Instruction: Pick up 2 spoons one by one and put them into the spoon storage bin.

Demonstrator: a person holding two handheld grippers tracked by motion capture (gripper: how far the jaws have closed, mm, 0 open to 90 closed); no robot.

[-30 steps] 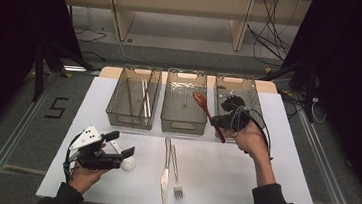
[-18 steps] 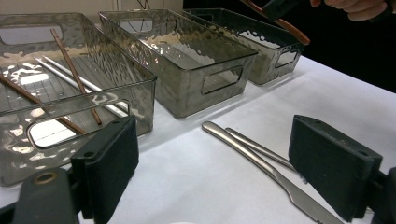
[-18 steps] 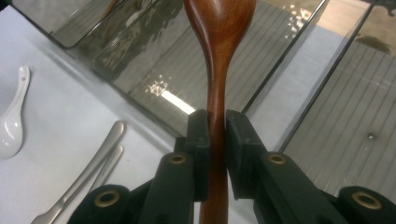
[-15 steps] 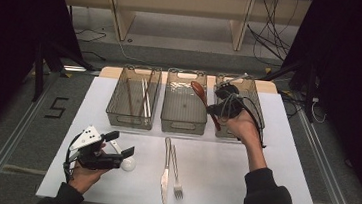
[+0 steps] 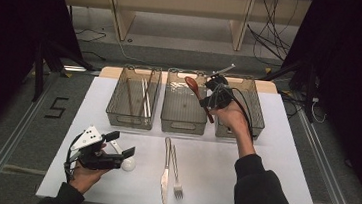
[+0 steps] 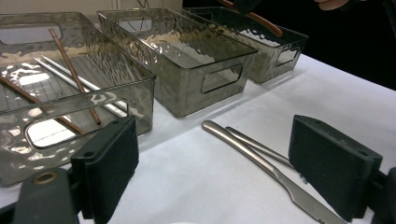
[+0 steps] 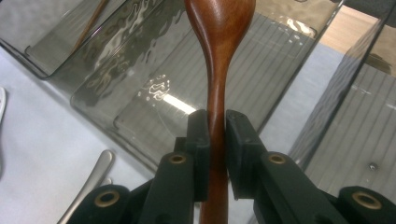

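White-covered table (image 5: 261, 190) under dark surroundings, with a wooden shelf frame and loose cables on the floor beyond its far edge. Nearest the person, at the front left: left gripper (image 5: 121, 150), held low over the cloth by a sleeved hand, jaws standing well apart with nothing between them; a small white round object (image 5: 128, 164) lies just beside its tip. Front centre: one metal knife (image 5: 165, 173) and one metal fork (image 5: 176, 174), side by side and lengthwise, handles pointing away from the person; in the left gripper view the two handles (image 6: 252, 147) lie between the open jaws' line of sight, on the cloth, apart from the pads. Middle row, three clear smoky plastic bins with cut-out handles, set side by side: left bin (image 5: 118, 108) holding brown and silver chopsticks (image 5: 144, 96); centre bin (image 5: 182, 127); right bin (image 5: 256, 120), partly covered by the person's right hand. Above the row: right gripper (image 5: 208, 102), raised over the gap between the centre and right bins, jaws clamped on the handle of a wooden spoon (image 5: 196, 91). The spoon is held clear of the table, its bowl out over the centre bin and its handle end slanting back toward the person. In the right gripper view the pads (image 7: 198, 140) press on both sides of the spoon's narrow neck (image 7: 217, 93), with the centre bin's ribbed floor beneath.
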